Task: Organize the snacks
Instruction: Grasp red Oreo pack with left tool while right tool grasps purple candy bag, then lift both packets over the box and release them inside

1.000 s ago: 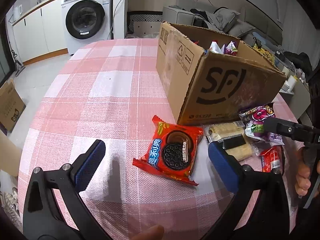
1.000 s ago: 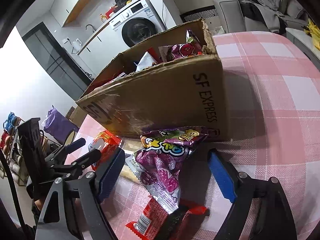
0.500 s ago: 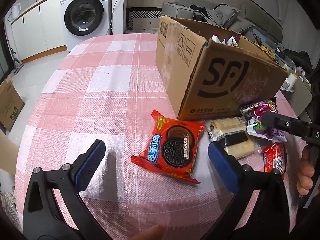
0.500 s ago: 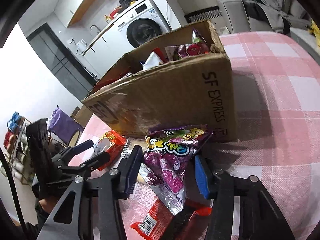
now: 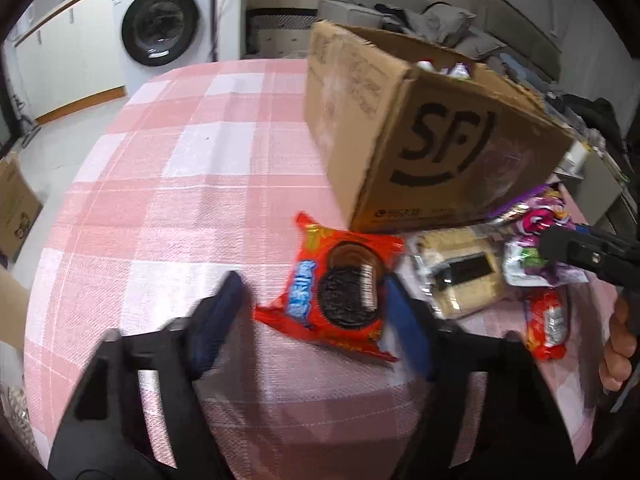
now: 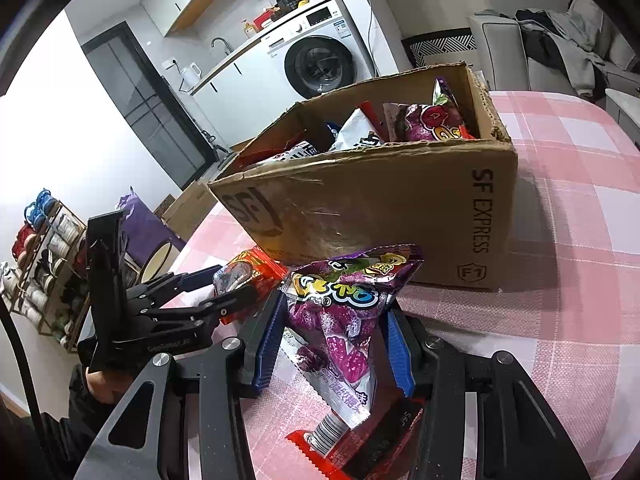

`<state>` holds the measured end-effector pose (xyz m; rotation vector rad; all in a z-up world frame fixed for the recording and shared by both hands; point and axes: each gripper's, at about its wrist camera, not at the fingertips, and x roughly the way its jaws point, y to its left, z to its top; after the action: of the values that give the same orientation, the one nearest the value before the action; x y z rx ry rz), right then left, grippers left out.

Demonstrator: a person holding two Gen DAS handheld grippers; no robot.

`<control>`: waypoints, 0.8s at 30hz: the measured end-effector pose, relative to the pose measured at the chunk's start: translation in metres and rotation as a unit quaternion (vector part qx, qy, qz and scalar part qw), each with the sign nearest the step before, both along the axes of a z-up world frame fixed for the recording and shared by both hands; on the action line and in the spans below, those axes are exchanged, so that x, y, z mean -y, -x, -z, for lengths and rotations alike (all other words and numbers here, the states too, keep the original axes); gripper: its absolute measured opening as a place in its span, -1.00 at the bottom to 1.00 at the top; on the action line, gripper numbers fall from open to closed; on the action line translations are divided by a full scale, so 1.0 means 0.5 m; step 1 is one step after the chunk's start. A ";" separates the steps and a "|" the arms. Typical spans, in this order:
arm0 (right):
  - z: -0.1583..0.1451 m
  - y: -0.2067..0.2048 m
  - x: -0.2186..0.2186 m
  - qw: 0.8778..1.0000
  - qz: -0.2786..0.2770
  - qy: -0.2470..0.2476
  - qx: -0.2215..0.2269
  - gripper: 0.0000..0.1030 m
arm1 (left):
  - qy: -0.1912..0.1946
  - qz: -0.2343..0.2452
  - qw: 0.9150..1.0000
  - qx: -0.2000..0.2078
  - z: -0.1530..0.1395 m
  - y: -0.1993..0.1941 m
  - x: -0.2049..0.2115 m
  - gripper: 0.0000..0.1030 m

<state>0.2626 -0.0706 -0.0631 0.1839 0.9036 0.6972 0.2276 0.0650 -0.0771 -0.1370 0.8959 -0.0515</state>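
A red Oreo pack [image 5: 336,296] lies flat on the pink checked tablecloth [image 5: 180,208] in front of the cardboard box [image 5: 432,152]. My left gripper [image 5: 312,312] straddles it with its jaws closing. The right pad is at the pack's edge and the left pad is still a little apart. My right gripper [image 6: 332,344] is shut on a purple gummy bag [image 6: 340,304], which stands up between the blue pads near the box's [image 6: 380,208] front corner. The box holds several snack bags.
A clear pack of pale wafers [image 5: 460,276] and a small red wrapper [image 5: 548,324] lie between the two grippers. Another red-and-black wrapper [image 6: 360,448] lies under the right gripper. A washing machine [image 5: 164,28] and a sofa stand beyond the table.
The left jaws have narrowed from wide open to close around the Oreo pack. The right jaws have shut on the purple gummy bag.
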 end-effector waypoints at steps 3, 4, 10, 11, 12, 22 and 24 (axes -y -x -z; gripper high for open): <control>-0.004 0.000 0.002 1.000 0.000 -0.003 0.001 -0.07 | 0.009 0.013 1.000 0.004 -0.003 0.004 0.003 -0.20; -0.006 0.000 0.004 1.000 0.000 -0.003 0.002 -0.08 | 0.015 0.015 1.000 0.007 -0.007 0.005 0.002 -0.20; -0.016 0.006 0.021 1.000 -0.002 -0.008 0.011 -0.08 | 0.018 0.019 0.999 0.026 -0.027 0.015 0.004 -0.20; -0.017 0.006 0.023 1.000 -0.002 -0.009 0.013 -0.08 | 0.020 0.019 0.999 0.030 -0.032 0.019 0.004 -0.20; -0.017 0.007 0.025 1.000 -0.002 -0.009 0.015 -0.08 | 0.021 0.019 0.999 0.032 -0.036 0.020 0.004 -0.20; -0.046 0.016 0.058 0.999 -0.003 -0.019 0.040 -0.07 | 0.020 0.033 0.997 0.070 -0.107 0.063 0.024 -0.20; -0.055 0.020 0.062 0.999 -0.002 -0.022 0.045 -0.07 | 0.021 0.036 0.996 0.079 -0.122 0.073 0.028 -0.20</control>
<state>0.2525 -0.1014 -0.0358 0.1886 0.8032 0.7239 0.1914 0.0511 -0.0161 -0.1379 0.7414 -0.1464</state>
